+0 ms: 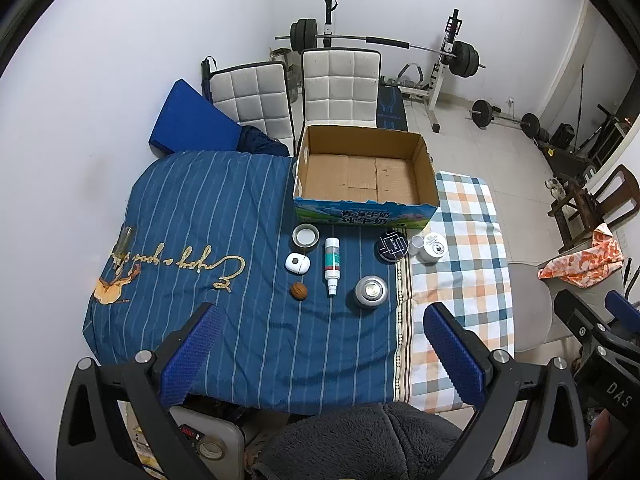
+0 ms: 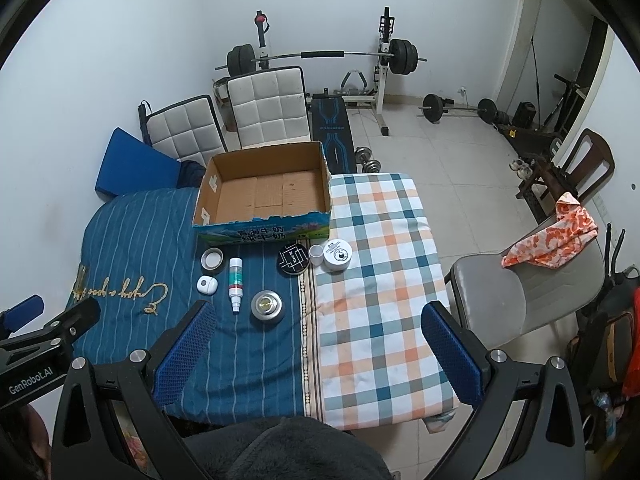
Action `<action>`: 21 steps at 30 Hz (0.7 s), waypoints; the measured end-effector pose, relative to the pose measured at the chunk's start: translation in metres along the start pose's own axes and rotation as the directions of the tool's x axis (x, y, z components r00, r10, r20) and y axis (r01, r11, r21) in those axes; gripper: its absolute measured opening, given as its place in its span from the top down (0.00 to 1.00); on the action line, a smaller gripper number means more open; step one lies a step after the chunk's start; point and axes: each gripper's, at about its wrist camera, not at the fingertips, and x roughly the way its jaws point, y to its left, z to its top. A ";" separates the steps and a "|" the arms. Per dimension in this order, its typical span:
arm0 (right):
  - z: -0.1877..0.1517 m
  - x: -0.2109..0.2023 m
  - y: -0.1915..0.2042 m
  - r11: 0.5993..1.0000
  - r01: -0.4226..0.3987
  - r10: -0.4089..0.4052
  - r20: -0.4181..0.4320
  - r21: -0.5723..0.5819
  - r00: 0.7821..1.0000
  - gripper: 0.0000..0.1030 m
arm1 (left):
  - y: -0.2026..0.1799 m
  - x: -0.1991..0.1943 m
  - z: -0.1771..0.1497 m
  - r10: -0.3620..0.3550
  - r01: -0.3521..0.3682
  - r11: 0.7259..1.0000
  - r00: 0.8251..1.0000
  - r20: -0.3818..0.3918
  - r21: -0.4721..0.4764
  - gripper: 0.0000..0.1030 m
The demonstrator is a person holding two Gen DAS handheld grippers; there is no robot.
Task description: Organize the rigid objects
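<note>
Left wrist: spray bottle (image 1: 332,266) ahead of left gripper (image 1: 320,354).

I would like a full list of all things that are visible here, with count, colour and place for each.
cardboard box: 1, brown with blue printed front, far side of table, nothing inside
tape roll: 1, grey, before the box, left
white case: 1, white, nearer than the tape roll
walnut: 1, brown, nearest on the left
spray bottle: 1, white and teal, lying down, middle
metal tin: 1, silver, right of the bottle
black round tin: 1, black, before the box, right
small cup: 1, white, beside the black tin
white jar: 1, white, on the checked cloth
chairs: 2, white padded, behind the table
barbell: 1, black plates, on a rack by the wall
left claw: 1, blue pads, open
right claw: 1, blue pads, open
</note>
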 end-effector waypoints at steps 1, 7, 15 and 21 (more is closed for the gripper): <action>0.001 0.003 0.001 1.000 -0.001 0.001 -0.003 0.002 1.000 0.00 | 0.001 0.003 0.002 0.000 0.000 1.000 1.000 -0.004 0.000 0.00; 0.009 0.026 0.006 1.000 0.003 -0.003 -0.028 0.012 1.000 0.00 | 0.004 0.024 0.014 -0.004 0.004 1.000 0.999 -0.043 -0.005 0.00; 0.017 0.088 0.004 0.999 0.008 -0.004 -0.116 0.031 0.993 0.00 | 0.007 0.101 0.034 0.033 -0.038 0.999 0.989 -0.143 -0.026 0.00; 0.024 0.174 -0.003 0.998 0.054 -0.047 -0.211 0.030 0.976 0.00 | -0.006 0.191 0.043 0.035 -0.041 0.999 0.964 -0.265 -0.019 0.00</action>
